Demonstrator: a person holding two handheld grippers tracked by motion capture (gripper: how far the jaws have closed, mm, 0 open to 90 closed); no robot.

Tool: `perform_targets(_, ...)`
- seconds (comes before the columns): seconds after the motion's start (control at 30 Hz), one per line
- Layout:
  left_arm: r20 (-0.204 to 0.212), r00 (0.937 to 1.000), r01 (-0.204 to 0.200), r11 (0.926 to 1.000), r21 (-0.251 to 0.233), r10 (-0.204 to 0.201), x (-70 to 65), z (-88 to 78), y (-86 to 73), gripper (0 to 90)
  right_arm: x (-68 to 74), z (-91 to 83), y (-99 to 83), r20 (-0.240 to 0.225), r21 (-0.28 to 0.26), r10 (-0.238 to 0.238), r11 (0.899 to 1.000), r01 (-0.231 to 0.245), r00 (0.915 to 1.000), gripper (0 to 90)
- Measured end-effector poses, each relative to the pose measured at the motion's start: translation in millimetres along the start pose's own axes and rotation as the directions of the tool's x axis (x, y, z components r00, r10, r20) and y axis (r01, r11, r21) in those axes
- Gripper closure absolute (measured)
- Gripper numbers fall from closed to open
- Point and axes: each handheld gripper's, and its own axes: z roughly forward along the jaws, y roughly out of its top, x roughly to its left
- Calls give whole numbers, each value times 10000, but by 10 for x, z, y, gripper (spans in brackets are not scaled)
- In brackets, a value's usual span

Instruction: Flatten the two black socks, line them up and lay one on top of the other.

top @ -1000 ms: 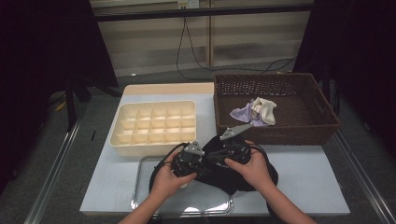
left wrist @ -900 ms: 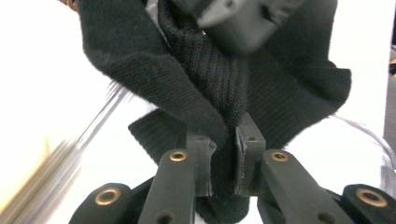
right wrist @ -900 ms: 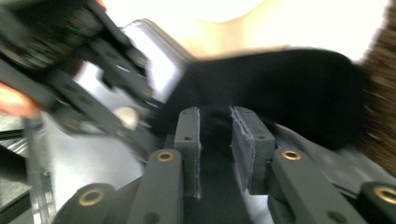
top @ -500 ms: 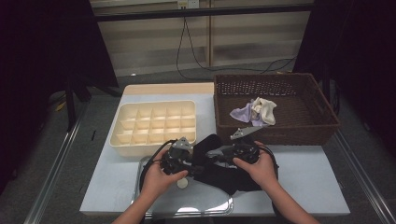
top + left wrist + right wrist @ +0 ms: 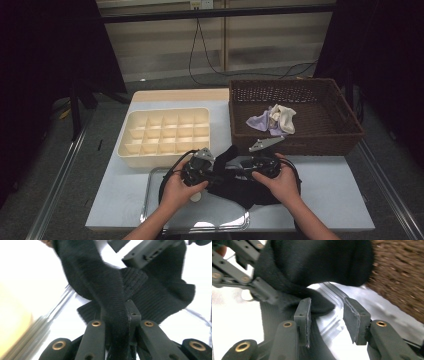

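Both hands low over the metal tray [image 5: 150,200] at the table's near edge, forearms converging, grippers pointing at each other. Left gripper [image 5: 117,322]: jaws just closed, pinched on a fold of the black sock [image 5: 110,290], which runs up between them. Right gripper [image 5: 325,315]: jaws just opened a little, standing apart; sock edge lies against its left pad, the other pad clear. Sock bunched over the tray between both grippers, near the wicker basket [image 5: 345,135] and the compartment box [image 5: 165,135].

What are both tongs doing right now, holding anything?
Left tongs: closed on the black cloth, having just clamped down.
Right tongs: open, just been opening; a fold of the cloth lies against one pad, not gripped.
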Motion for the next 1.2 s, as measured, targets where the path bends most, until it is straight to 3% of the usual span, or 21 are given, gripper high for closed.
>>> perform_targets(0.1,452,9989,124,9999,39,-126,-45,-23,21,818,-48,-53,-34,140,2,139,9999,-139,9998,569)
perform_targets(0.23,1528,9877,421,9977,-534,-335,-109,-53,61,818,-101,-124,-83,268,-11,246,9997,-246,9993,555)
perform_targets(0.33,1727,9834,683,9953,-684,-557,-85,-91,50,812,-138,-172,-115,350,-52,371,9993,-370,9987,555)
perform_targets(0.43,988,9930,683,9969,-392,-641,-15,-120,-16,781,-160,-204,-149,396,-112,497,9987,-493,9980,552)
perform_targets(0.53,352,9946,995,9942,-412,-981,57,-177,-94,697,-167,-208,-178,418,-167,622,9980,-616,9972,547)
perform_targets(0.6,-208,9951,961,9949,-302,-967,97,-224,-130,578,-168,-198,-186,398,-161,632,9979,-626,9972,543)
perform_targets(0.7,-866,9901,1066,9931,-489,-1106,144,-277,-179,467,-143,-183,-179,406,-196,555,9983,-547,9976,530)
perform_targets(0.8,-1247,9849,1131,9917,-617,-1201,176,-336,-190,456,-131,-184,-177,442,-240,542,9983,-532,9976,527)
perform_targets(0.9,-1890,9781,710,9934,-900,-870,168,-374,-181,432,-134,-186,-183,415,-309,534,9982,-522,9977,522)
perform_targets(1.07,-2017,9776,361,9922,-1196,-599,126,-377,-155,417,-142,-184,-230,309,-350,672,9972,-661,9973,513)
perform_targets(1.1,-2029,9782,252,9948,-991,-450,127,-372,-144,416,-143,-182,-237,330,-307,637,9976,-627,9974,511)
perform_targets(1.2,-1990,9796,80,9941,-1084,-296,147,-277,-140,412,-144,-162,-247,298,-279,638,9976,-629,9975,508)
